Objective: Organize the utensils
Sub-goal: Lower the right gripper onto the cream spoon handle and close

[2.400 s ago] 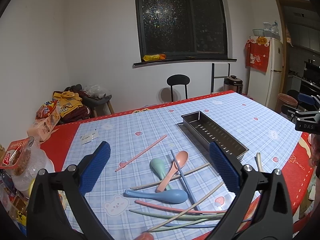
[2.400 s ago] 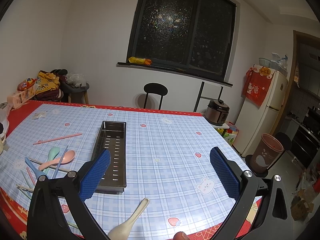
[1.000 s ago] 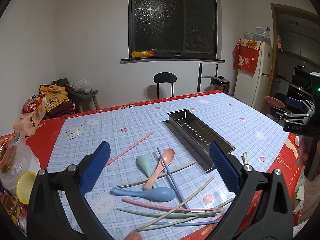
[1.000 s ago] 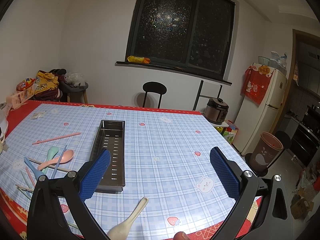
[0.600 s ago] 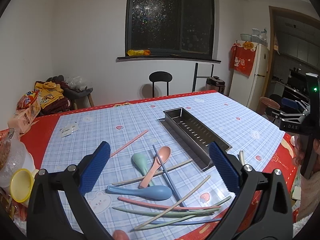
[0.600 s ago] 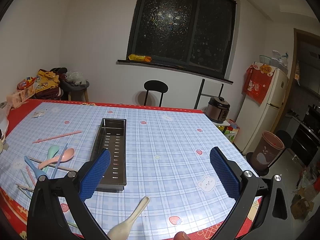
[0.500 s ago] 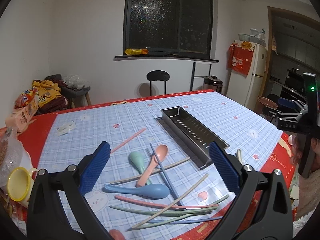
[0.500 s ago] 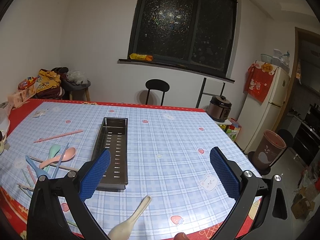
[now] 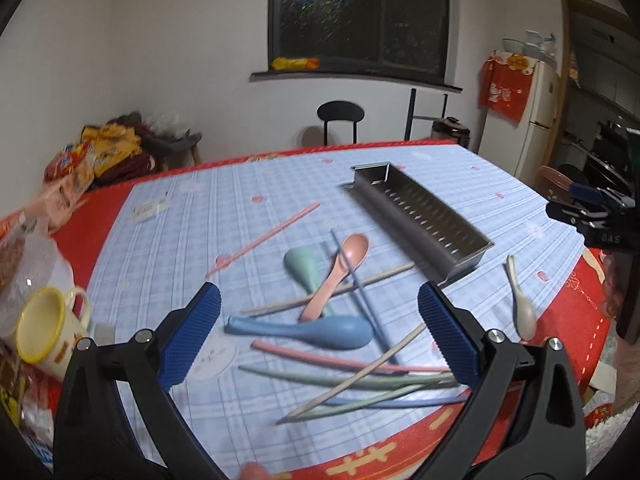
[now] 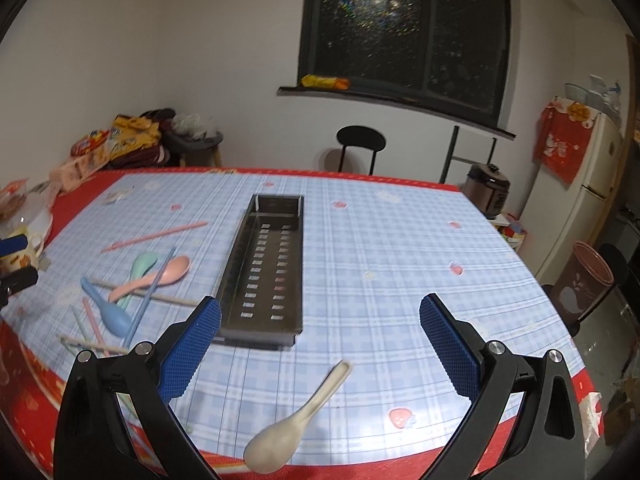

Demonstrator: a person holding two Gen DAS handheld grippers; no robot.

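Both tools are spread wide and hold nothing: the left gripper (image 9: 319,326), with blue ribbed pads on black arms, hangs above a loose heap of utensils, and the right gripper (image 10: 320,334), of the same build, hangs above the near edge of the blue checked tablecloth (image 10: 400,264). Under the left gripper lie a blue plastic soup spoon (image 9: 316,331), a pink plastic spoon (image 9: 340,268) and a mint-green plastic spoon (image 9: 305,270), crossed by a blue chopstick (image 9: 360,292) and a beige chopstick (image 9: 332,290). Nearer the table edge, pink, green, blue and beige chopsticks (image 9: 360,376) overlap one another. A single pink chopstick (image 9: 266,238) lies apart, toward the far left. The long perforated stainless-steel tray (image 10: 266,270) stands lengthwise ahead of the right gripper, to the right of the heap, with no utensil visible inside. A cream ceramic soup spoon (image 10: 298,420) lies between the right gripper's pads, near the table edge, apart from the tray. A yellow-rimmed mug (image 9: 48,330) stands at the left table edge.
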